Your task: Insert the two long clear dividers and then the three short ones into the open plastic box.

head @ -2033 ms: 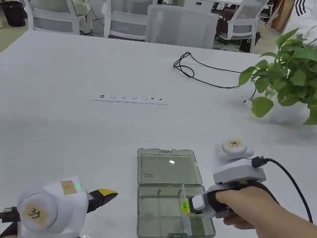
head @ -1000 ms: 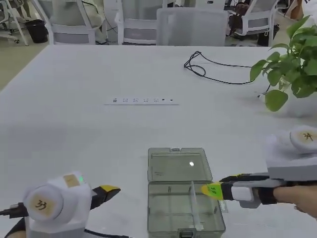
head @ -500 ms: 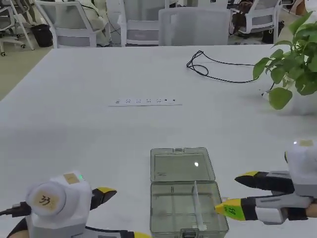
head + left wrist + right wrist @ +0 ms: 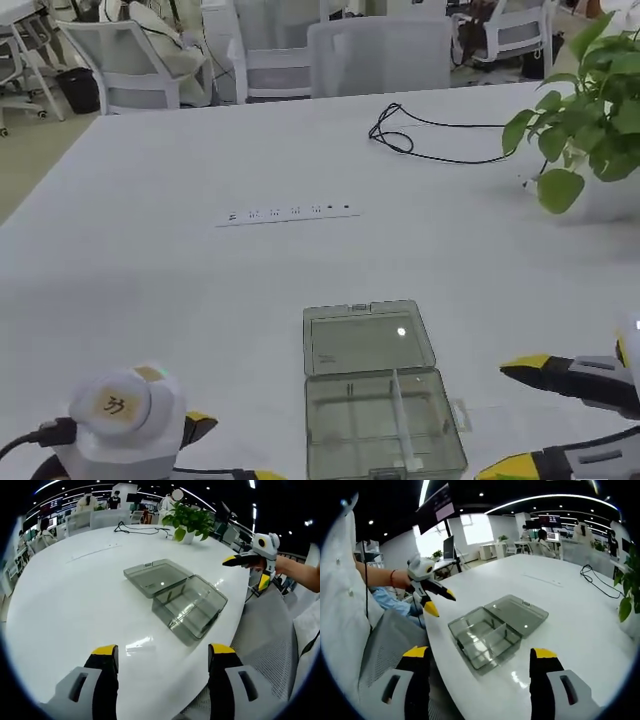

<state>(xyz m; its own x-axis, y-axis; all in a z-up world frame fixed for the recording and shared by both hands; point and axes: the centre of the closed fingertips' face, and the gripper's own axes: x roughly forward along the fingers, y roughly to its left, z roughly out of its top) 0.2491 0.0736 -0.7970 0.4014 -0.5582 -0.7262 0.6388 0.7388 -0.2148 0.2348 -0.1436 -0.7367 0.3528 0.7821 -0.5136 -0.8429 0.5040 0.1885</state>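
- The open plastic box [image 4: 330,425] lies on the white tabletop [image 4: 150,280] close to its near edge, with the lid [image 4: 367,340] flat on the far side.
- A long clear divider [image 4: 400,415] stands upright in the base, right of its middle.
- The left claw [image 4: 232,452], left of the box, is spread wide and empty.
- The right claw [image 4: 500,420], right of the box, is spread wide too and holds nothing.
- A power strip [image 4: 288,213] and a black cable [image 4: 420,135] lie farther off.
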